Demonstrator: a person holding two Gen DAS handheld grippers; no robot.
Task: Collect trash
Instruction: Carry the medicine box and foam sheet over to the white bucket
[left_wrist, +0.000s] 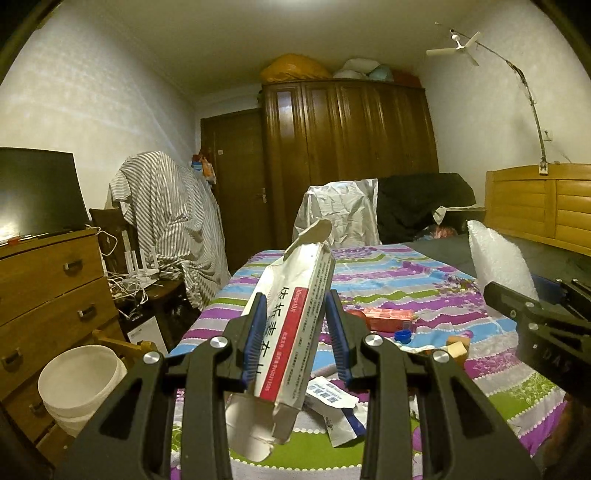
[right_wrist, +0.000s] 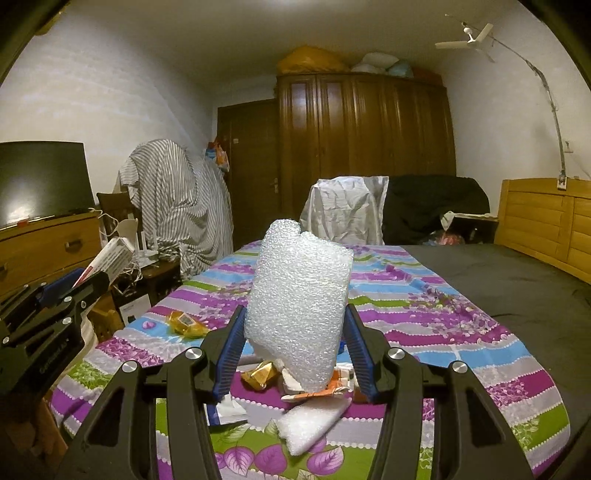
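Note:
My left gripper is shut on a white medicine carton with a red stripe and torn-open ends, held tilted above the striped bed cover. My right gripper is shut on a white bubble-wrap piece, also lifted off the bed. Each gripper shows in the other's view: the right gripper with the bubble wrap, the left gripper with the carton. More litter lies on the bed: a red box, a blue cap, white sachets, gold wrappers, a foam scrap.
A white bucket stands on the floor left of the bed, beside a wooden dresser with a TV on it. A cloth-covered chair, tangled cables and a wardrobe lie beyond. A wooden headboard bounds the bed's right side.

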